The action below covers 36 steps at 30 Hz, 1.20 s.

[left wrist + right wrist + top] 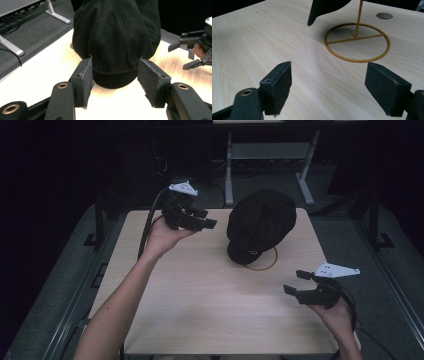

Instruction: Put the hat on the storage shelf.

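1. Two handheld grippers work over a pale wooden bench (pixel 200 310); a black cap (pixel 260 222) sits on a gold wire stand (pixel 267 265) right of centre in the high view.
2. Left gripper (pixel 207 219) sits upper left of centre, just beside the cap. In the left gripper view its fingers (pixel 86 80) stand about halfway apart, framing the cap's lower edge without pressing on it. They hold nothing.
3. Right gripper (pixel 295 282) hovers at lower right, well apart from the cap. Its fingers (pixel 278 87) are wide apart and empty, aimed at the stand's ring base.
4. Step in hand, as I judge it: taking hold of the cap to lift it off the stand.
5. To do it well, bring the left fingers onto the cap's band, where the cloth looks thickest, and close firmly.
6. Lift straight up, so the thin stand does not tip.
7. Right gripper could steady the ring base.
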Available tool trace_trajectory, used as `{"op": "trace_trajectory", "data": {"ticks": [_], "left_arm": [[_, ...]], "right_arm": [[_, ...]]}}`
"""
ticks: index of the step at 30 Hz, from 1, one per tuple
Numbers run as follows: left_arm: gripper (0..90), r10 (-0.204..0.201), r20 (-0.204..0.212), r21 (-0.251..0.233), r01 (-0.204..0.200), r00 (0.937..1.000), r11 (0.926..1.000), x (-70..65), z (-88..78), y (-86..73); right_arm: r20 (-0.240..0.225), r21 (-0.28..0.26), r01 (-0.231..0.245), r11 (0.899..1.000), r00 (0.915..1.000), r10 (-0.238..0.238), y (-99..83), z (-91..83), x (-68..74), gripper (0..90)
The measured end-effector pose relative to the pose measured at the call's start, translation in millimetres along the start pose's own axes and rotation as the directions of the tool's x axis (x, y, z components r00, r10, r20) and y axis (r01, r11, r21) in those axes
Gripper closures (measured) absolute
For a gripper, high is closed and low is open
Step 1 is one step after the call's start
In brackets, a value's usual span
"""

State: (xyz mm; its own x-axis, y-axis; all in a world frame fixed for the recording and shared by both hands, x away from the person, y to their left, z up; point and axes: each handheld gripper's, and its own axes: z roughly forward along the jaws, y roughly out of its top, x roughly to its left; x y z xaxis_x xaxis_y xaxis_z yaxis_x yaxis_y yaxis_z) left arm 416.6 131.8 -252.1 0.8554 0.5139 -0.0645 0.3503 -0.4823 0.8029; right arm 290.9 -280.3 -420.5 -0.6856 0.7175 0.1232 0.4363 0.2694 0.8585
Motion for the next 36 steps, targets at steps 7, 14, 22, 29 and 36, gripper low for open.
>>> {"op": "trace_trajectory", "data": {"ticks": [7,14,22,29,36], "left_arm": [[41.4,0.001,-0.014,0.002,-0.001,0.9999,1.0000,-1.1,-8.1,-15.2],[39.3,-0.014,-0.023,-0.002,0.014,0.9996,0.9999,1.2,-17.1,-31.6],[34.5,-0.025,-0.035,0.001,0.025,0.9991,0.9997,0.4,-24.5,-47.5],[33.1,-0.043,-0.045,-0.012,0.042,0.9981,0.9990,1.3,-31.6,-62.6],[30.4,-0.055,-0.060,-0.014,0.054,0.9967,0.9984,2.5,-37.9,-75.3]], "right_arm": [[0.008,0.009,-0.001,1.000,1.0000,0.001,0.0,1.5,1.4,20.9],[0.011,0.014,0.004,1.000,0.9999,-0.004,0.0,2.7,2.1,20.6],[0.014,0.030,0.011,0.999,0.9998,-0.011,0.0,5.8,3.5,20.6],[0.020,0.042,0.006,0.999,0.9998,-0.006,-2.8,5.9,2.0,20.4],[0.024,0.052,0.002,0.999,0.9997,-0.003,-4.4,6.2,2.0,20.4]]}}
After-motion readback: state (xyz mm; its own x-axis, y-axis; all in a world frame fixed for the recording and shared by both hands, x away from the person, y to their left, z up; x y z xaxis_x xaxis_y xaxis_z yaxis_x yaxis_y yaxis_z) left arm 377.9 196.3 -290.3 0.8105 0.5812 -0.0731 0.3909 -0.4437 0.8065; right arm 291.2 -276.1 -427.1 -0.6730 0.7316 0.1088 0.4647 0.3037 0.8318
